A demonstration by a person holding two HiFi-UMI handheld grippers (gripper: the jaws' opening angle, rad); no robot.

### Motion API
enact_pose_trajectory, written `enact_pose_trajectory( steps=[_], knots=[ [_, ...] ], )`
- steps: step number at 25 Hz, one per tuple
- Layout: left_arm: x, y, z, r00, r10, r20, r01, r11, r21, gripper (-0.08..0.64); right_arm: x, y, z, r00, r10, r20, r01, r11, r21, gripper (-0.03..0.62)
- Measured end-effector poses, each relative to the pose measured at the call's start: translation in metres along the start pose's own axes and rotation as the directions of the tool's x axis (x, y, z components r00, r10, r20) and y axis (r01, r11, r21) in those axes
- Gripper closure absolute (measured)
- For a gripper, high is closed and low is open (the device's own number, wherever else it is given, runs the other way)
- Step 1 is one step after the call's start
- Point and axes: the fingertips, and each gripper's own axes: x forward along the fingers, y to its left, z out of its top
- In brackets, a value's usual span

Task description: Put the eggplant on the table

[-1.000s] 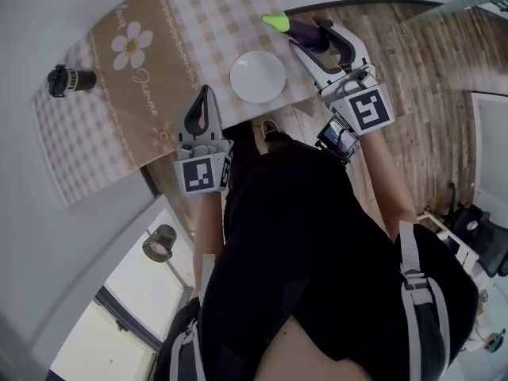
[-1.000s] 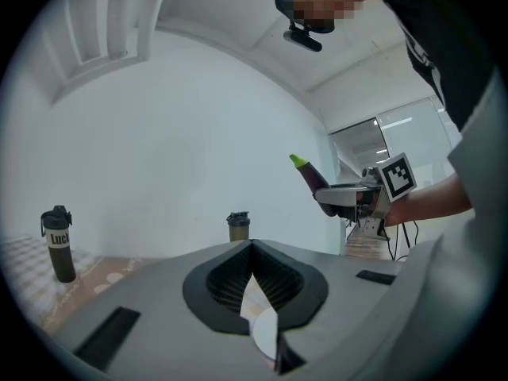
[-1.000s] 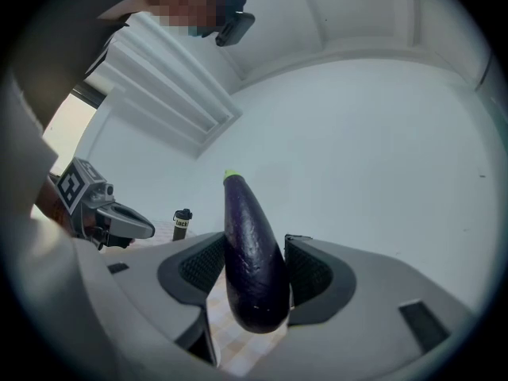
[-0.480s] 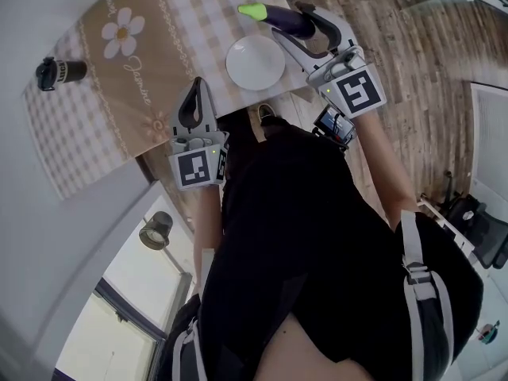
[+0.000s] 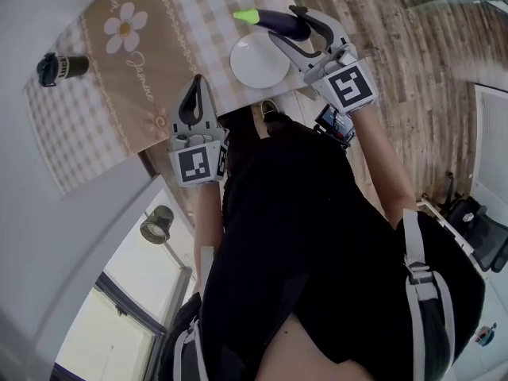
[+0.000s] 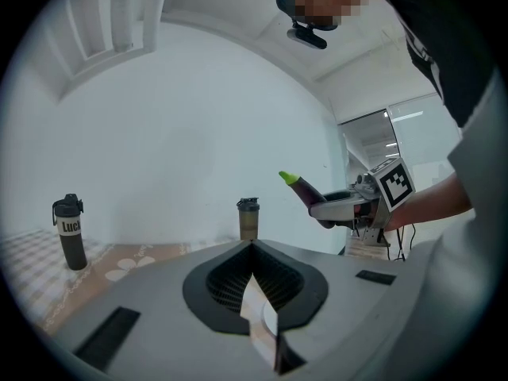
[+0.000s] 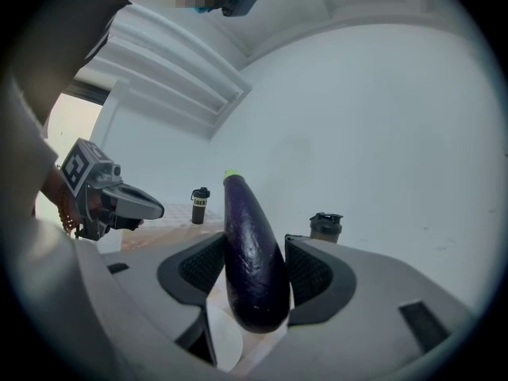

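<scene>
Over the last second the eggplant (image 5: 274, 22), clamped in the right gripper (image 5: 290, 27), slid leftward in the head view. It went from the upper right of the plate (image 5: 258, 63) to along the plate's far rim, its green tip reaching past the rim over the checked cloth (image 5: 159, 54) at top centre. The left gripper (image 5: 196, 86) stayed near the table's near edge at centre left, while a bottle (image 5: 59, 68) stood well apart at upper left. In the left gripper view that gripper's jaws were pressed together on nothing. At right of centre the eggplant hung well above the tabletop, tilted with its tip up and to the left, and a shaker (image 6: 248, 217) stood at centre. In the right gripper view the jaws squeezed the eggplant's thick purple body from both sides, and the white plate showed directly below at lower centre. Judging from this, the step in hand was the carry to a set-down spot. Doing it well called for moving on past the plate to bare cloth and levelling the eggplant. It should then be lowered until its belly touched, and only then released. Being round and smooth, it would likely roll if dropped or set down tilted. A spot away from the table edge and the plate rim looked safest.
</scene>
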Motion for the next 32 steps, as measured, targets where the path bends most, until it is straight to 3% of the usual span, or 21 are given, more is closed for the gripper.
enact_pose_trajectory(
  steps=[15, 32],
  knots=[
    [-0.012, 0.014, -0.014, 0.999, 0.036, -0.020, -0.036, 0.999, -0.010, 0.560, 0.023, 0.048, -0.049, 0.979, 0.129, -0.158, -0.139, 0.989, -0.051, 0.348],
    [-0.011, 0.012, -0.024, 0.999, 0.033, -0.037, -0.034, 0.999, -0.026, 0.560, 0.031, 0.073, -0.120, 0.931, 0.209, -0.300, -0.220, 0.976, -0.002, 0.348]
  ],
)
